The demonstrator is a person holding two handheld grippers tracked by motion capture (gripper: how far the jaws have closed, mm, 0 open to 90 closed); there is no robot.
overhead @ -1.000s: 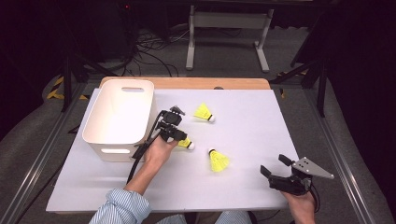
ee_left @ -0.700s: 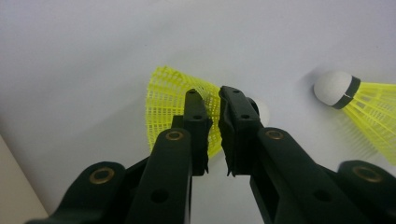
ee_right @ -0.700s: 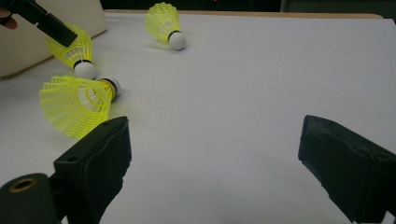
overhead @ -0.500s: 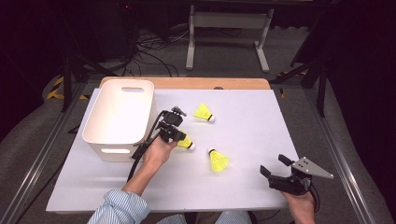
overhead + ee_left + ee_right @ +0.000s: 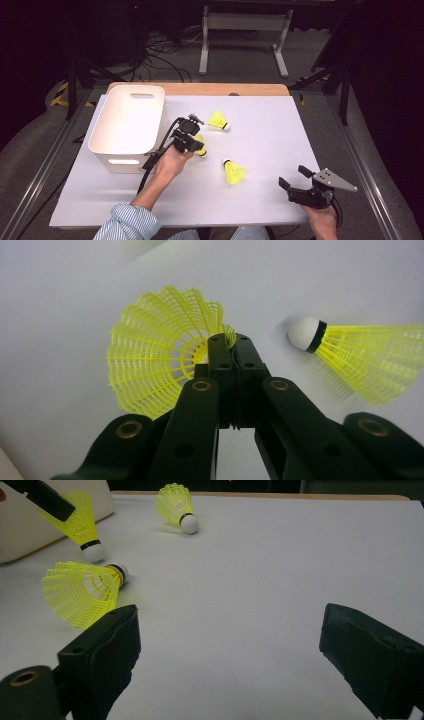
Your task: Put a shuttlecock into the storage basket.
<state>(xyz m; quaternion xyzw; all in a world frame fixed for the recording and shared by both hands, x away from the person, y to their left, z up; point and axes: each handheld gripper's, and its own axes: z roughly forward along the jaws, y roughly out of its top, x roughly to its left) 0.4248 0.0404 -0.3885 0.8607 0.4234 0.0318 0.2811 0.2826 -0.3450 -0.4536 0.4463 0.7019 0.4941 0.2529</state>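
Grip: my left tool (image 5: 196,142) is closed on the skirt rim of a yellow shuttlecock (image 5: 160,365); its jaws have just been closing, and in the left gripper view the two black tips meet on the mesh edge, with the cup of the skirt open to the left of them.
Reason of the hold: I take it by the thin rim because, I judge, the light skirt gives a pinch that the round cork does not; the cork (image 5: 93,551) points down toward the bench (image 5: 280,125).
Place of the thing: the held shuttlecock hangs right under my left tool, just beside the near right corner of the white bin (image 5: 127,125).
Likely purpose: I think it should go into this bin, which stands directly to the left of the tool.
Right tool: my right tool (image 5: 227,650) is open, jaws wide apart, nothing between them, resting low at the near right part of the bench.
Other things: a second shuttlecock (image 5: 233,171) lies on its side between my two tools; a third shuttlecock (image 5: 219,120) lies a little beyond the left tool.
In the way: the bin wall is higher than the tool now, so I judge a lift is needed first; the loose cable (image 5: 155,160) hangs near that wall.
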